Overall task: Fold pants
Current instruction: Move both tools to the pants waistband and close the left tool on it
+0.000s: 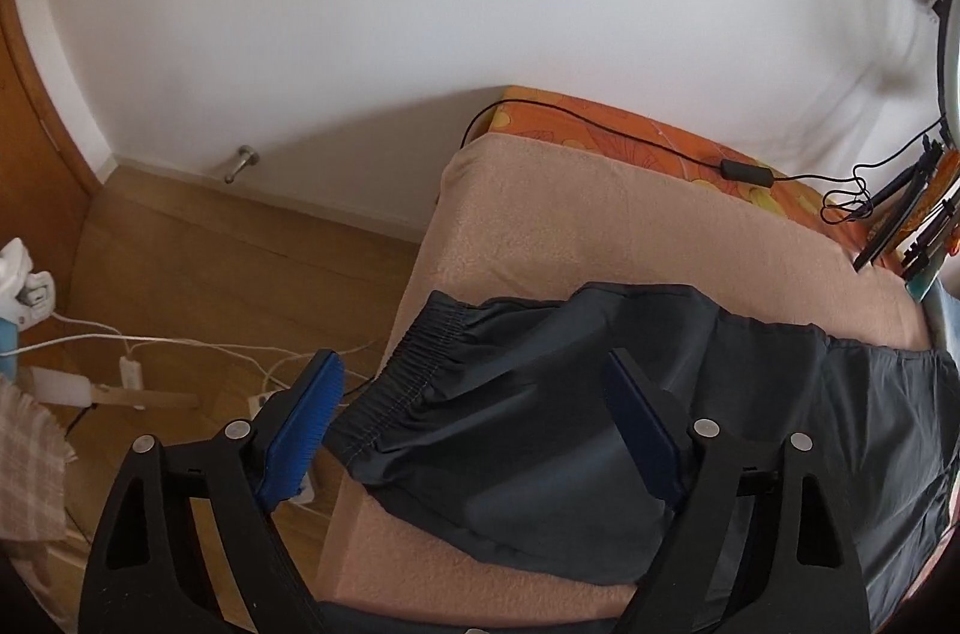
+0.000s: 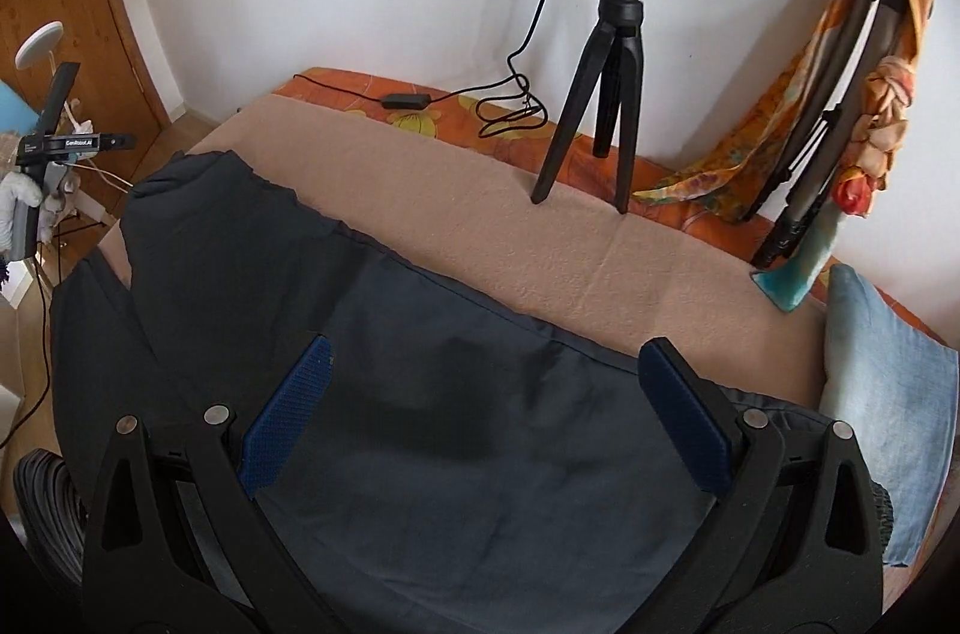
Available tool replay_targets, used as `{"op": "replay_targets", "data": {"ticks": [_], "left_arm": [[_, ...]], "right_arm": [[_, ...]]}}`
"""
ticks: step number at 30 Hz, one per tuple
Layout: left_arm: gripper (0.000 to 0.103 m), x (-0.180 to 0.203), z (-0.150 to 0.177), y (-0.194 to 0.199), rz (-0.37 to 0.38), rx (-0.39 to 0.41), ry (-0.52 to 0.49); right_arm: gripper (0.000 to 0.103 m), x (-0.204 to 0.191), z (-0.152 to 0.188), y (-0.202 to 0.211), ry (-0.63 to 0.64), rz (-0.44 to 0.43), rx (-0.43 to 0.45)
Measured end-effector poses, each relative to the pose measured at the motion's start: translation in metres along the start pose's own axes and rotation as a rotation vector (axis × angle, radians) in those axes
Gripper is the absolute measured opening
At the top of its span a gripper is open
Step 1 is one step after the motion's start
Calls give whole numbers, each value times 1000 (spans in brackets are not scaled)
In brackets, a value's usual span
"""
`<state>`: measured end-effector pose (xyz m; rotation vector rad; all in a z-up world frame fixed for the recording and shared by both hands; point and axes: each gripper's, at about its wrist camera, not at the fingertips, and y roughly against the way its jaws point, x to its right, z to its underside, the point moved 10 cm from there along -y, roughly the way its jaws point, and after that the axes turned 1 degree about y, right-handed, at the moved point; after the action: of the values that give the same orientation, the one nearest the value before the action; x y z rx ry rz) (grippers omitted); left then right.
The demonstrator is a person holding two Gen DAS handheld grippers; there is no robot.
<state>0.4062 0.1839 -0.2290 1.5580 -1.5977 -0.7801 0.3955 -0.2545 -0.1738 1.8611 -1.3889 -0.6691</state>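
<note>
Dark navy pants (image 1: 540, 430) lie spread on a beige blanket (image 1: 570, 238) on the bed, their gathered elastic hem (image 1: 414, 364) at the bed's left edge. My left gripper (image 1: 474, 394) is open, hovering above that end, its left blue pad (image 1: 306, 424) out over the floor. The right wrist view shows the wider body of the pants (image 2: 456, 424) lying flat on the blanket (image 2: 540, 238). My right gripper (image 2: 486, 376) is open above the fabric and holds nothing.
A ring light on a black tripod (image 2: 606, 81) stands at the back of the bed, its cable (image 2: 516, 99) trailing over the orange sheet. A second stand draped with a floral cloth (image 2: 840, 105) leans at right. A light blue pillow (image 2: 882, 406) lies right. White cables (image 1: 150, 352) run across the wooden floor.
</note>
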Motion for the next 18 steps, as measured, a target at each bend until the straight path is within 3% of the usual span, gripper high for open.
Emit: {"op": "replay_targets", "data": {"ticks": [6,10,16,18], "left_arm": [[86,-8,-4,-44,-6,-83,31],[85,-13,-3,-66,-65,-111,12],[74,-21,1,-84,-82,-139,11],[66,-22,0,-86,-46,-131,31]], "right_arm": [[103,-2,-7,-53,-7,-61,-78],[103,-9,-7,-81,53,-73,-124],[103,-14,-2,-110,129,-72,-175],[103,-12,-2,-119,128,-74,-182]]}}
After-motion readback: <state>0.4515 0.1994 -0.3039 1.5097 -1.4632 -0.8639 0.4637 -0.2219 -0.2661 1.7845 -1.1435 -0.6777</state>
